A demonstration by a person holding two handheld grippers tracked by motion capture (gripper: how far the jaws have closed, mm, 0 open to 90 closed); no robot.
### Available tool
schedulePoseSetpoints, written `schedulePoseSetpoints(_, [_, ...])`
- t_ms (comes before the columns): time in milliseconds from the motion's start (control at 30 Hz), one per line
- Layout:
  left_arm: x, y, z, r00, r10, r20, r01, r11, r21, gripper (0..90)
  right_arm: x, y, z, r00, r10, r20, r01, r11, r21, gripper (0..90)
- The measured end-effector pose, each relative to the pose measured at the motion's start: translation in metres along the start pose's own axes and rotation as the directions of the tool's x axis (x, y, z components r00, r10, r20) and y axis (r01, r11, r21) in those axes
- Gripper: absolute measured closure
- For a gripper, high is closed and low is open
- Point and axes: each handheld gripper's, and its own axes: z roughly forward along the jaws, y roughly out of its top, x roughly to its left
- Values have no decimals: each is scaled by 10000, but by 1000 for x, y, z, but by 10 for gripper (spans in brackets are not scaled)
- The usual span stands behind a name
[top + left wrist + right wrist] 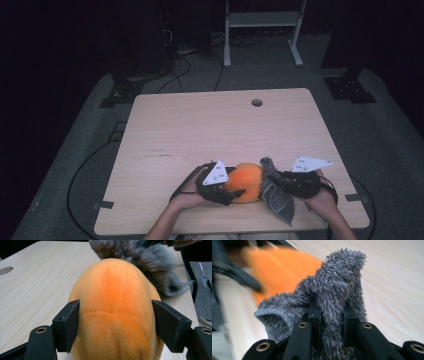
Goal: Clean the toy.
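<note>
Plush [246,181], orange and rounded, sits on the near edge of the table [220,130], between the two hands. The left tool [234,192] has it from the person's left: in the left gripper view its two jaws stand on either flank of the plush [115,315], pressing into the pile, so it is held and steadied. I judge that part done.

Cloth [276,192], grey and shaggy, comes next in size. It hangs on the right side of the plush, touching it, with its lower end trailing toward the table's front edge. The right tool [281,181] has its jaws squeezed together on a fold of the cloth [332,302], as the right gripper view shows, with tufts standing up above them.

So both grips are made and the cloth is already at the plush. What seems left is the rubbing or covering itself: most of the orange surface is bare, and only its right flank meets the cloth. Whether the work is wiping or wrapping I cannot tell.
</note>
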Motion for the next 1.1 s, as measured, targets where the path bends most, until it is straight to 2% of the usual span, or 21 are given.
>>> schedulePoseSetpoints(67, [0, -1, -1, 10000, -45, 21, 45, 10000, -50, 259, -5, -8, 2, 9992, 37, 403, -57, 9987, 502, 739])
schedulePoseSetpoints(100, [0, -1, -1, 10000, -43, 36, 43, 10000, -56, 258, -6, -9, 1, 9989, 36, 471, -64, 9982, 589, 739])
schedulePoseSetpoints(133, [0, -1, 0, 10000, -46, 52, 47, 10000, -70, 255, -5, -8, -1, 9991, 56, 409, -75, 9989, 463, 739])
schedulePoseSetpoints(200, [-1, -1, 1, 9998, 20, 197, -18, 9999, -108, 250, 1, 2, -8, 9998, -24, 202, 27, 9999, -121, 738])
schedulePoseSetpoints(267, [-3, -2, 2, 9995, 123, 301, -117, 9997, -215, 245, 11, 13, -14, 9992, -180, -349, 151, 9965, -826, 735])
schedulePoseSetpoints(333, [-5, -2, 2, 9987, 281, 425, -271, 9993, -244, 236, 20, 19, -15, 9973, -370, -640, 294, 9928, -1157, 734])
schedulePoseSetpoints(433, [-5, -2, 1, 9983, 414, 415, -411, 9991, -82, 236, 24, 17, -6, 9969, -655, -431, 624, 9956, -706, 734])
schedulePoseSetpoints(500, [-5, -2, 1, 9984, 411, 378, -411, 9992, -20, 236, 17, 11, -2, 9984, -382, -426, 357, 9978, -567, 734])
schedulePoseSetpoints(600, [-4, -2, 1, 9985, 375, 408, -373, 9993, -66, 236, 8, -1, 3, 9991, -319, 266, 313, 9993, 221, 736])
schedulePoseSetpoints(667, [-4, -2, 1, 9984, 412, 386, -412, 9992, -20, 236, 5, -6, 5, 9974, -391, 604, 338, 9957, 863, 737])
schedulePoseSetpoints(733, [-4, -2, 1, 9983, 469, 352, -470, 9989, 42, 235, 7, -1, 0, 9983, -386, 440, 365, 9981, 491, 738])
schedulePoseSetpoints(767, [-4, -2, 1, 9984, 460, 343, -461, 9989, 33, 235, 10, 5, -5, 9988, -426, 255, 424, 9990, 105, 738])
schedulePoseSetpoints(800, [-4, -2, 1, 9984, 460, 343, -461, 9989, 33, 236, 10, 5, -5, 9988, -426, 255, 424, 9990, 105, 738])
schedulePoseSetpoints(833, [-5, -2, 2, 9984, 463, 335, -463, 9989, -14, 236, 17, 16, -13, 9981, -469, -402, 442, 9967, -674, 738])
schedulePoseSetpoints(900, [-6, -1, 3, 9985, 475, 288, -475, 9989, 11, 231, 25, 22, -12, 9957, -561, -743, 491, 9945, -930, 736])
schedulePoseSetpoints(967, [-4, 1, 0, 9997, 187, 184, -187, 9998, -9, 208, 29, 20, -4, 9951, -838, -521, 811, 9954, -513, 735])
schedulePoseSetpoints(1000, [-4, 1, 0, 9997, 187, 184, -187, 9998, -9, 193, 28, 17, -1, 9953, -885, -398, 870, 9955, -383, 736])
schedulePoseSetpoints(1033, [-2, 3, -2, 9999, -56, 153, 57, 10000, -6, 180, 26, 15, 0, 9960, -827, -344, 815, 9960, -352, 737])
schedulePoseSetpoints(1067, [0, 6, -4, 9990, -406, -188, 410, 9988, 253, 152, 23, 13, -1, 9969, -742, -275, 733, 9968, -316, 737])
schedulePoseSetpoints(1100, [1, 6, -3, 9976, -621, -320, 636, 9968, 476, 131, 20, 12, -1, 9977, -658, -145, 654, 9976, -224, 737])
